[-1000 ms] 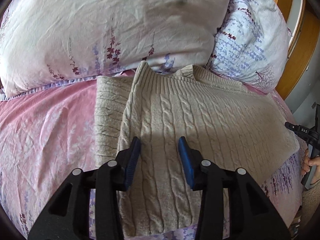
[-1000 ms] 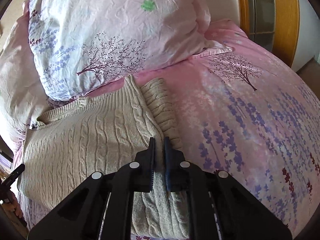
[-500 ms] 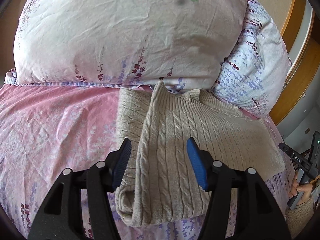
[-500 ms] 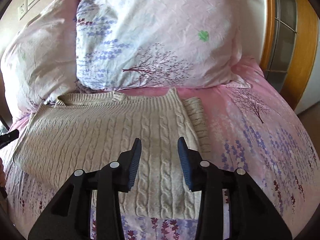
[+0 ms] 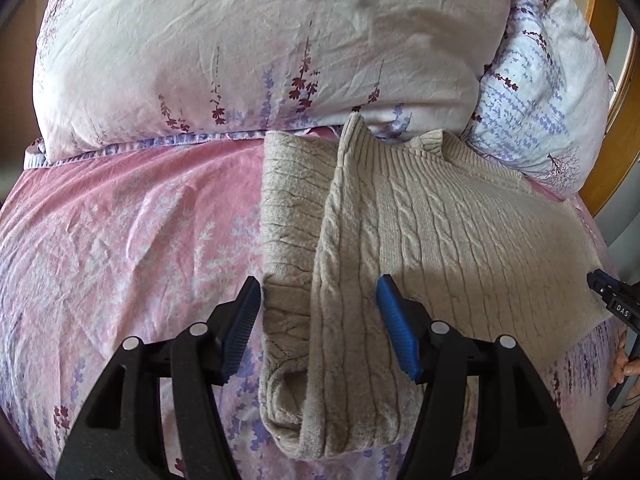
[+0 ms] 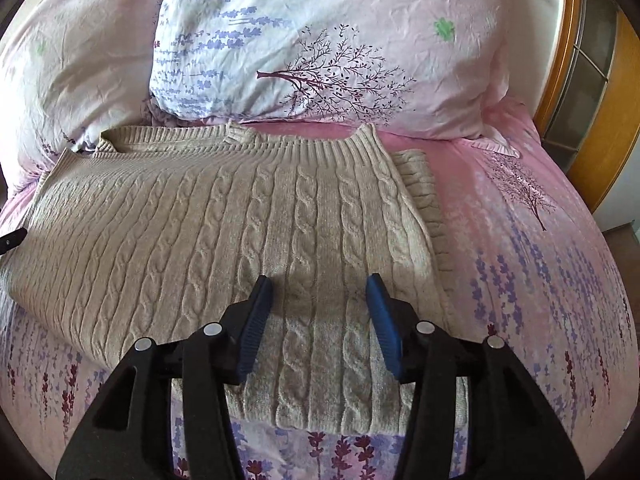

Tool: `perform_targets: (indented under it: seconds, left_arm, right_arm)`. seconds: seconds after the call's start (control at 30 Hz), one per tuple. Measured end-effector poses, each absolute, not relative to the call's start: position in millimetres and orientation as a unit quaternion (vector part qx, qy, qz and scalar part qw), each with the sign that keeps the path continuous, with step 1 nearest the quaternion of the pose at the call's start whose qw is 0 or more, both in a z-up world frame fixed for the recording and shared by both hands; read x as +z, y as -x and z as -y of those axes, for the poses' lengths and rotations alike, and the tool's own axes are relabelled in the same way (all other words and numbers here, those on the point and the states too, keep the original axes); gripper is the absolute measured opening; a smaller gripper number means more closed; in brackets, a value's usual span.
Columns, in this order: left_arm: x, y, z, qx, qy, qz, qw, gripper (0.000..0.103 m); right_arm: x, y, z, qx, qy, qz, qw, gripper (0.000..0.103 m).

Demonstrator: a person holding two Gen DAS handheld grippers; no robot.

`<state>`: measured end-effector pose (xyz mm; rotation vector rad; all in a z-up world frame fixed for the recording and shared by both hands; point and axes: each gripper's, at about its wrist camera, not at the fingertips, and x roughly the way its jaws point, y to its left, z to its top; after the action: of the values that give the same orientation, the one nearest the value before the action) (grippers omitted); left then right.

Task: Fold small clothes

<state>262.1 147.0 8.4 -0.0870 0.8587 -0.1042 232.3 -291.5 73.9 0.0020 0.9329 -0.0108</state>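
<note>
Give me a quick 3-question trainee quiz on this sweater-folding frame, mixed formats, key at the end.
1. True or false: the right gripper is clamped on the sweater.
2. The left gripper hangs over: A) the pillow B) the sweater's folded edge C) bare bedsheet.
3. Fill in: the sweater's ribbed neckline lies against the ____.

Key: 1 false, both grippers have just been opening and neither pinches fabric; 2 B; 3 pillows.
</note>
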Motion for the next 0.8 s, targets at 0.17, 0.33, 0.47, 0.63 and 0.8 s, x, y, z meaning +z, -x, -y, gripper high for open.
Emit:
perform_targets:
  seconds: [0.17, 0.33, 0.47, 0.63, 0.8]
  left_arm:
    - [8.9, -272.0, -180.9, -0.071, 0.163, -0.421, 0.889, 0.063]
    - [5.7, -285.5, -200.9, -0.095, 0.265, -0.428, 0.859, 0.063]
    - [0.0, -293.2, -204.5, -0.114, 0.304, -0.429, 0.843, 0.055]
    - [-13.0, -296.6, -207.1, -0.125, 0.357, -0.429, 0.820, 0.032]
    - [-18.3, -298.3, -208.8, -0.133, 0.391, -0.430, 0.803, 0.029]
  right_arm:
    - [76.1, -232.3, 293.4, 0.003, -0.016, -0.453, 0.892, 0.056]
    - [73.9, -232.5, 290.1, 0.000, -0.012, -0.448, 0.894, 0.057]
    - [73.6, -232.1, 291.9, 0.004, -0.015, -0.447, 0.894, 0.058]
    - [73.5, -231.8, 292.3, 0.004, -0.018, -0.444, 0.896, 0.058]
    - [74.1, -230.7, 291.9, 0.005, -0.021, -0.441, 0.897, 0.058]
